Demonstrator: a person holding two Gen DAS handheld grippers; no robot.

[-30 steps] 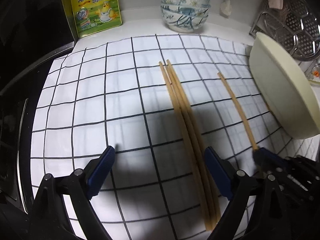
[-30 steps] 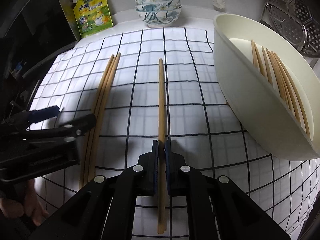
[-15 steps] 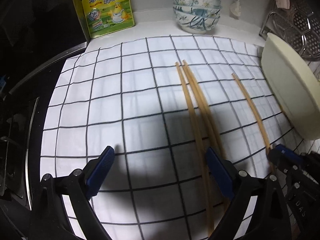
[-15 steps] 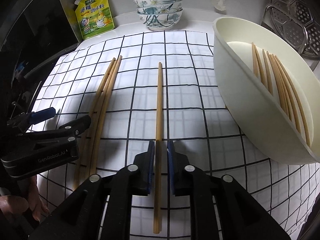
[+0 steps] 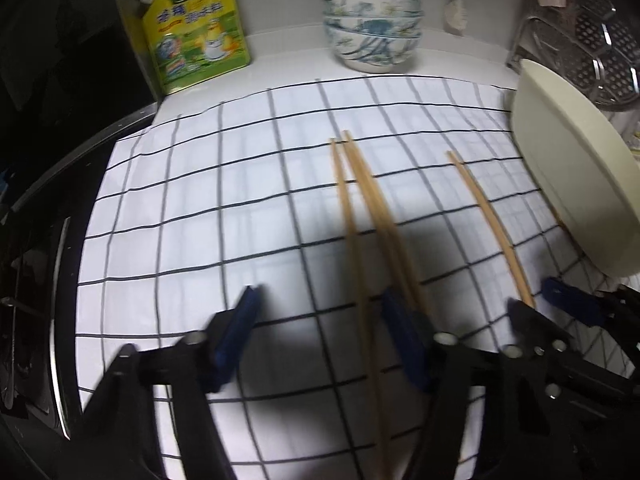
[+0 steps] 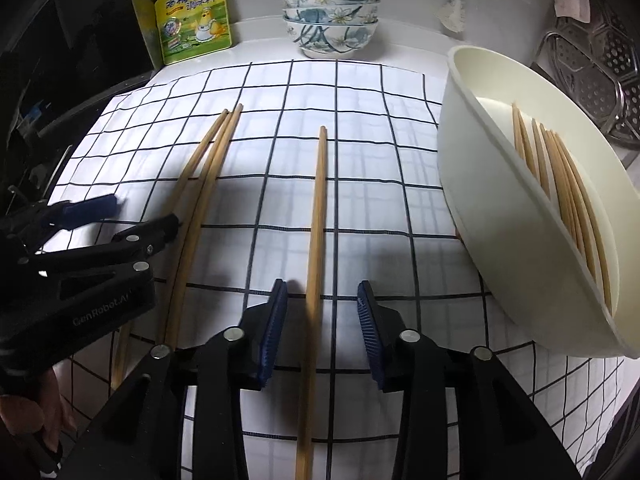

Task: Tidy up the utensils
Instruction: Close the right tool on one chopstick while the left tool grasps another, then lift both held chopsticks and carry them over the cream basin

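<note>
White counter (image 6: 408, 54): checked cloth (image 6: 380, 152), bowls (image 6: 330, 18), pouch (image 6: 194, 14).

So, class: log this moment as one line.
left gripper: closing, nothing gripped | right gripper: opening, pads clear of chopsticks | more chopsticks in tub

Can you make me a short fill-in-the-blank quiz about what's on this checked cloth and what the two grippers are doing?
1. The right gripper has just been opening, and a pair of chopsticks lies between its pads, so it is now ____.
2. More chopsticks already lie inside the cream ____ at the right.
3. The stacked bowls stand beyond the cloth, beside a ____ pouch.

Missing words: open; tub; yellow
</note>
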